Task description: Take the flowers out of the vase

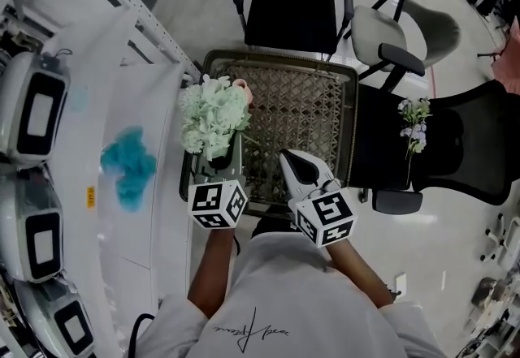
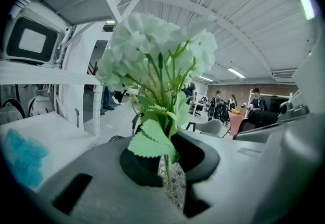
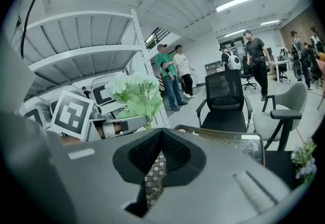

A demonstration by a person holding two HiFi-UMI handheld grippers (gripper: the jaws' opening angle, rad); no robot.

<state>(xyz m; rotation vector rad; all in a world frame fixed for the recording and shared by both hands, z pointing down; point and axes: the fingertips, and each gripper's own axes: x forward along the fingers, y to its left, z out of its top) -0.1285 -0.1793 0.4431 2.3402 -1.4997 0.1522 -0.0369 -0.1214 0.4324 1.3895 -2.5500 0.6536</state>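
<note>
Head view: left gripper (image 1: 218, 163) reaches forward over the near left corner of a woven-top table (image 1: 313, 109), its tips tucked under a bunch of white flowers (image 1: 213, 114) that stands directly ahead of it, with one pink bloom (image 1: 241, 90) at the bunch's far side. The vase itself cannot be made out here. Right gripper (image 1: 291, 160) sits just beside the left, on its right, over the table's near edge, jaws drawn to a point and nothing in them. Well off to the right gripper's right, a small sprig (image 1: 414, 125) lies on a black chair seat (image 1: 459, 141). To the left gripper's left, a white shelf (image 1: 106, 105) carries a blue cloth (image 1: 128, 166). Left gripper view: jaws clenched on the green stems of the white flowers, a toothed leaf (image 2: 151, 139) lying over the pads, blooms rising straight above them. Right gripper view: jaws pressed together and empty, only the woven top showing through the slit. The left gripper is to its left, with the flowers upright above that gripper's jaws. A black office chair (image 3: 226, 100) stands ahead beyond the table, a grey chair (image 3: 284, 111) to the right.
</note>
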